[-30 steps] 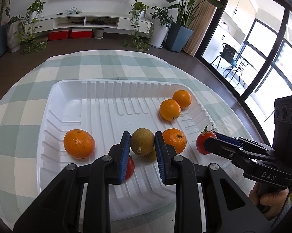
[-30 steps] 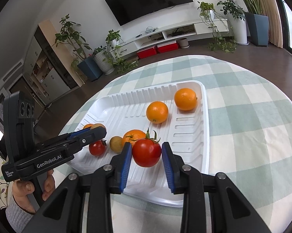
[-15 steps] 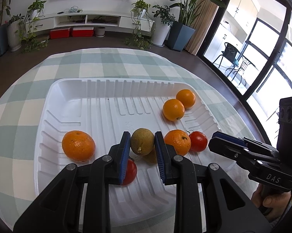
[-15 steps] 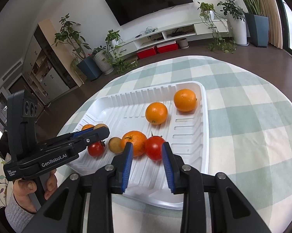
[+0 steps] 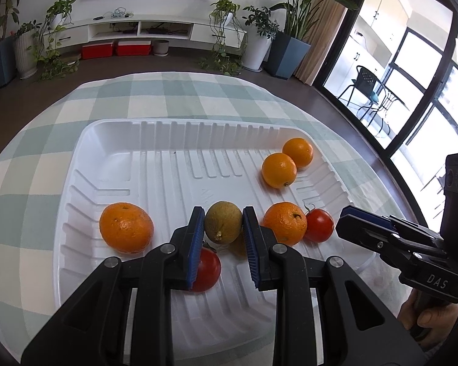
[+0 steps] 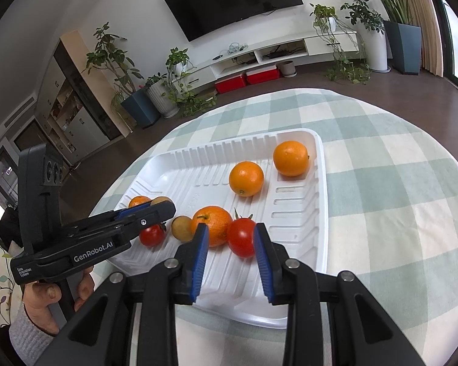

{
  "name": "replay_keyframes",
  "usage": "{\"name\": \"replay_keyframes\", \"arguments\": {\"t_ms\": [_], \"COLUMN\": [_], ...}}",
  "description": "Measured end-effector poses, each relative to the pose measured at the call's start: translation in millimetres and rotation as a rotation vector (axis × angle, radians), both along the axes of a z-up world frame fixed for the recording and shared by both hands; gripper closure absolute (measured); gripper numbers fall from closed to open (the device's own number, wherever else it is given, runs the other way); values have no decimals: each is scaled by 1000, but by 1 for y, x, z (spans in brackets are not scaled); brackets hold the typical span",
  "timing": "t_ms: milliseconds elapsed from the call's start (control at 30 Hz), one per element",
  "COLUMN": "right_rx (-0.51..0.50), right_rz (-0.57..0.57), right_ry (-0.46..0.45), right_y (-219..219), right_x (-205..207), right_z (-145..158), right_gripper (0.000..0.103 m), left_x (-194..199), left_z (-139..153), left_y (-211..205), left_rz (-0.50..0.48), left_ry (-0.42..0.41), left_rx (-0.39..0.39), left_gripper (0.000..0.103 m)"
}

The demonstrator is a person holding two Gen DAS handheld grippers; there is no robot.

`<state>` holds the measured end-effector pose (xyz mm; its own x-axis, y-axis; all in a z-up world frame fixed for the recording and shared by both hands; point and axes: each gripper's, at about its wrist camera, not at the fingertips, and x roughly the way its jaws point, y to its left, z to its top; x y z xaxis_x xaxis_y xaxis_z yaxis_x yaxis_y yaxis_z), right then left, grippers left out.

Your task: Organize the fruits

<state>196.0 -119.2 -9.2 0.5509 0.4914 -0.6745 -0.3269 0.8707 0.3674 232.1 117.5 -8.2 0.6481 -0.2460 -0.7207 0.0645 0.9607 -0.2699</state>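
— Where does the greenish-brown fruit [image 5: 222, 225] stand?

— The left gripper [image 5: 223, 213] is clamped on it; both blue pads press its sides. It hangs above the near part of the white tray [image 5: 168, 167], over a red tomato [image 5: 207, 270] that lies on the tray floor.

— And the right gripper [image 6: 230, 228]?

— Its jaws are drawn close together, and nothing is pressed between the pads. It hovers at the near right edge of the tray. A second tomato [image 6: 242, 238] lies just beyond its tips, on the tray, apart from the pads in the left wrist view.

— What is beside this tomato?

— An orange [image 6: 212, 224] touches it on the left. Further left lies a small brown fruit [image 6: 181, 228].

— Other fruit?

— One big orange [image 5: 126, 227] lies at the near left of the tray. Two smaller oranges [image 5: 279, 170] lie side by side at the far right. The tray rests on a green and white checked cloth [image 5: 168, 97].
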Motion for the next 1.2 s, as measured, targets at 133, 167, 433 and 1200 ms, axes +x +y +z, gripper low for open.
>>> {"name": "replay_keyframes", "arguments": {"t_ms": [133, 167, 433, 1200], "right_rx": [-2, -2, -1, 13], "right_rz": [2, 1, 3, -17], "right_ry": [-1, -1, 0, -124], "right_y": [0, 0, 1, -12], "right_x": [0, 1, 0, -24], "right_z": [2, 2, 3, 31], "right_gripper": [69, 69, 69, 5], "left_x": [0, 1, -1, -42], "left_z": [-1, -1, -1, 26], "left_y": [1, 1, 4, -3], "left_rz": [3, 4, 17, 31], "left_ry": [2, 3, -4, -87], "left_rx": [3, 3, 3, 39], "left_gripper": [79, 79, 70, 13]}}
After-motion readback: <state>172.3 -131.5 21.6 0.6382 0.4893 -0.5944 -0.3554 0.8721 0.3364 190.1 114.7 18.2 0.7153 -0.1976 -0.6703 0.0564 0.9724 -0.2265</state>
